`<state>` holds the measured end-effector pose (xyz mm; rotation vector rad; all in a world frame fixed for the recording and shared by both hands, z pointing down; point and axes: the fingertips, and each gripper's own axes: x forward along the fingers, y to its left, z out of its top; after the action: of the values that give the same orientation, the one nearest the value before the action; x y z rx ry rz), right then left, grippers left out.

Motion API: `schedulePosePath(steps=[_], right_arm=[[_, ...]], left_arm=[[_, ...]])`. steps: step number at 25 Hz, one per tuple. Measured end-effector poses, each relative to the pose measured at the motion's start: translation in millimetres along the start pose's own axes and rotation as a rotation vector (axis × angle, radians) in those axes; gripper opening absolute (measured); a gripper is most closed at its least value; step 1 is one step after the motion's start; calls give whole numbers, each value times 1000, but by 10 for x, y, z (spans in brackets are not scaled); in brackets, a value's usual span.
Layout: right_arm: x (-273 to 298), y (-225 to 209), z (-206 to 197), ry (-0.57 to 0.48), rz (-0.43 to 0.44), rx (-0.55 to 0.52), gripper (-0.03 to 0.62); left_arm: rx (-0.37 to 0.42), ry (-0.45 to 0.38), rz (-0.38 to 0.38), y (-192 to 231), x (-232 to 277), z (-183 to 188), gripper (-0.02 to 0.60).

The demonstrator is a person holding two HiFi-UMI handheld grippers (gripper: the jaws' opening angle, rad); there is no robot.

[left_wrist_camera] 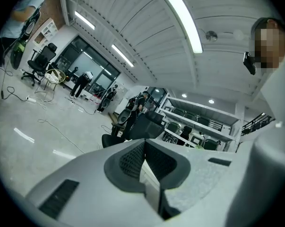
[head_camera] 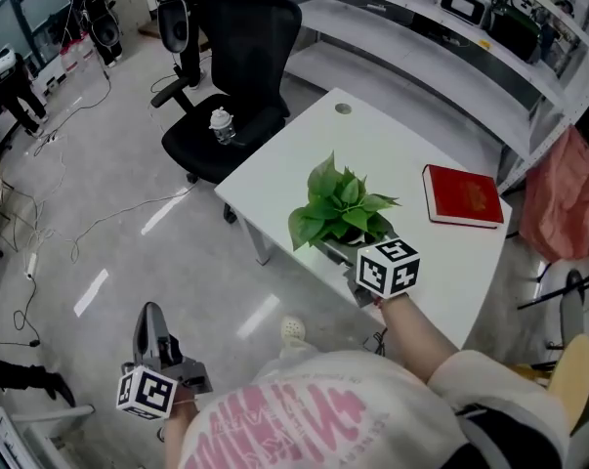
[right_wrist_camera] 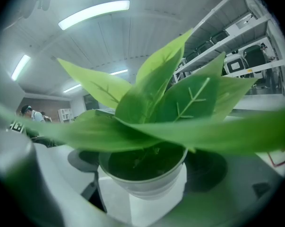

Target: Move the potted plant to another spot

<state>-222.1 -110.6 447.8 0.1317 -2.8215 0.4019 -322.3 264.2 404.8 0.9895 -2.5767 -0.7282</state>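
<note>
The potted plant (head_camera: pixel 341 208), with broad green leaves in a small white pot (right_wrist_camera: pixel 143 181), stands near the front edge of the white table (head_camera: pixel 304 154). My right gripper (head_camera: pixel 351 250) reaches in under the leaves. In the right gripper view its dark pads (right_wrist_camera: pixel 83 161) press on both sides of the pot, so it is shut on it. My left gripper (head_camera: pixel 150 319) hangs low at the left, off the table and above the floor. It is shut with nothing in it, and its jaws meet along one line in the left gripper view (left_wrist_camera: pixel 144 148).
A red book (head_camera: pixel 461 195) lies on the table's right part. A black office chair (head_camera: pixel 231 86) with a plastic bottle (head_camera: pixel 222 125) on its seat stands behind the table's left corner. White shelving (head_camera: pixel 441 47) runs along the back. Cables trail over the grey floor (head_camera: pixel 89 213).
</note>
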Motion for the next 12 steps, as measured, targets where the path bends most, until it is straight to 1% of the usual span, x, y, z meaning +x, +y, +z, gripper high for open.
schedulePosePath(steps=[3, 7, 12], right_arm=[[255, -124, 111, -1, -12, 1, 540], [528, -280, 263, -4, -28, 19, 540], [796, -475, 305, 7, -38, 31, 540]], left_arm=[[-6, -7, -1, 55, 306, 106, 3], [-9, 9, -21, 43, 701, 177, 3], [-14, 18, -49, -8, 1123, 188, 3]])
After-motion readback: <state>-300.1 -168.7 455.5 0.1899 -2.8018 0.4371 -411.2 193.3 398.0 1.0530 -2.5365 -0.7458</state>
